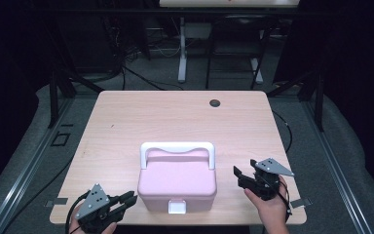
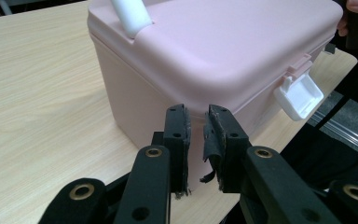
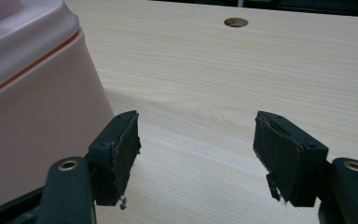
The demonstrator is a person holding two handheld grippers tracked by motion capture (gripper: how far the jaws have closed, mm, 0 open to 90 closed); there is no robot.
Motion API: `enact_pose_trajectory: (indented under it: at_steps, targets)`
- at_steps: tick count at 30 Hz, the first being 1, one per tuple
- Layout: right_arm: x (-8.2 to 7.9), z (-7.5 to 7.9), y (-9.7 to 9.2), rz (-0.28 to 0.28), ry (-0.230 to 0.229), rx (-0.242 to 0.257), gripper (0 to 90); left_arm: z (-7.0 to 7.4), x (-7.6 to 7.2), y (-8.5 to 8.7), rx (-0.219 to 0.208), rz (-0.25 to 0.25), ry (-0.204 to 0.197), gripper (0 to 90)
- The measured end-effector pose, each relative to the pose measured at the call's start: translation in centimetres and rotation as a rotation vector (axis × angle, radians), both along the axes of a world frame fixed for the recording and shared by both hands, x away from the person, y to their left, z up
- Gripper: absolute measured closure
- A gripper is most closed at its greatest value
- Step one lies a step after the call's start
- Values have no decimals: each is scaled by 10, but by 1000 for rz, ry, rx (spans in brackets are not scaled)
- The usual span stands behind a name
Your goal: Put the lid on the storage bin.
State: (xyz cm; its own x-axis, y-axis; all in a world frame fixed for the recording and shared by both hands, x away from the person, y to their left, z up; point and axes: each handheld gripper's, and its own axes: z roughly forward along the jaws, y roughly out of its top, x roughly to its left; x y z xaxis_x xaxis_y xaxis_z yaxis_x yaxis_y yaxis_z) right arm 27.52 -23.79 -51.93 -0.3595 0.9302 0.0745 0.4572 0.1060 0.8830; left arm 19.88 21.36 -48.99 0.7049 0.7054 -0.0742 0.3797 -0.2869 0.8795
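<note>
While both hands rest at the near edge of the tabletop [image 1: 126, 117], the left gripper [image 1: 124, 200] sits at the near left corner, its jaws aimed to the right at the pink box [image 1: 177, 183]. In the left gripper view those jaws stand close together with only a narrow slit between the pads, nothing caught in it, and their tips are just short of the box's [image 2: 214, 60] near left corner; whether they touch the wall I cannot tell.

The box stands in the middle of the near half of the tabletop, lid down. A white handle [image 1: 177, 148] arches over the far side of the lid, and a white latch [image 1: 177, 207] hangs at the middle of the near wall, right by the table's edge. In the left gripper view the latch [image 2: 299, 95] sticks out from the lid's rim.

Right of the box, the right gripper [image 1: 242, 174] is held in a hand [image 1: 270, 207], near the box's right wall but apart from it. Its jaws are spread wide over bare wood in the right gripper view, with the box wall [image 3: 32, 116] just beside the left one. A round hole [image 1: 215, 103] lies near the far edge.
</note>
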Motion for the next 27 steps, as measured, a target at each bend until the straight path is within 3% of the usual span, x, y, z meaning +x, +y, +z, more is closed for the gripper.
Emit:
enact_pose_trajectory:
  at_steps: [7,16,21,27]
  targets:
    - [0,0,0,1,0,-1,307,0,4,5,0,24,-7,754]
    - [1,-1,1,0,-1,-9,306,-2,20,16,-8,101,-1,684]
    - [1,-2,2,4,3,-14,306,-3,33,21,2,147,-4,629]
    - [2,-3,3,11,4,-33,309,-4,54,28,-18,183,5,594]
